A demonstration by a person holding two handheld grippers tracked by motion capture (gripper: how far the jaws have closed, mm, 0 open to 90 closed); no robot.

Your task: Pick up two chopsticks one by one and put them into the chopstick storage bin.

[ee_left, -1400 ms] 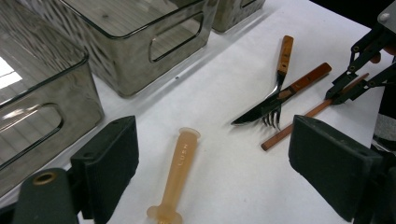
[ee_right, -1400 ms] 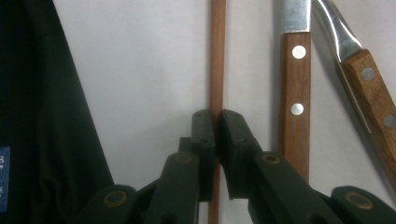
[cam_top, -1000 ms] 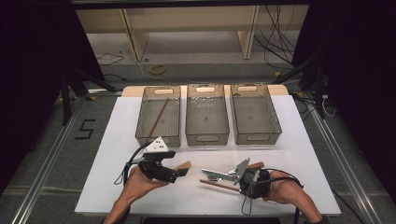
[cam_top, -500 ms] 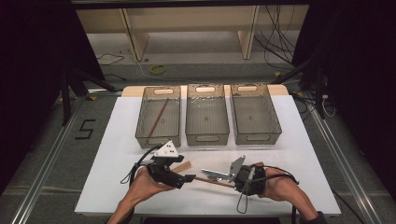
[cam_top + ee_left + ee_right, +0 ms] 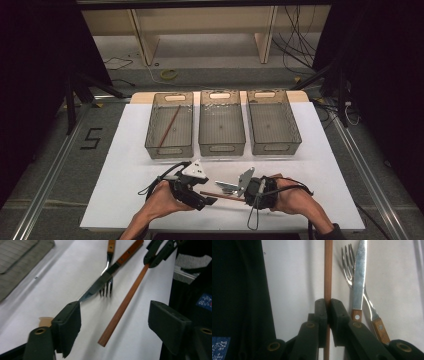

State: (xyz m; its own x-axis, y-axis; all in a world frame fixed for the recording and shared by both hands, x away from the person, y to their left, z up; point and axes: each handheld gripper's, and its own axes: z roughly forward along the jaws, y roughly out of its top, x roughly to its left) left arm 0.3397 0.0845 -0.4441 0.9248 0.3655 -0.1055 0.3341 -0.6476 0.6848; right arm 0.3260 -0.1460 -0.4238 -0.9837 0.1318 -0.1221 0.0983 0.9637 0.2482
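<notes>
- Chopstick [image 5: 328, 270] is pinched in the right tongs [image 5: 328, 305], jaws shut tight on the shaft near one end, and it sticks out toward the left tongs [image 5: 115, 320] just over the white counter [image 5: 125, 175].
- In the high view you can see the same chopstick [image 5: 222, 196] bridging the gap between both hands, near the front edge of the counter.
- Left tongs have just been closing but the jaws are still apart, one on each side of the free end of the stick [image 5: 122, 307], pads not on it yet. So basically a handover mid-way.
- What I'd do: line the left pads up square with the stick before squeezing, and grab a bit in from the tip so it doesn't flick out.
- Don't let the right tongs loosen until the left ones really have it.
- Watch the fork [image 5: 107, 287] and knife [image 5: 100, 283] lying crossed just beside the stick. Easy to nudge them.
- Another chopstick [image 5: 169, 127] already lies in the left bin [image 5: 169, 95], so I'd guess this one goes there too. Middle bin [image 5: 221, 95] and right bin [image 5: 273, 94] look empty, though it's hard to be sure from that far.
</notes>
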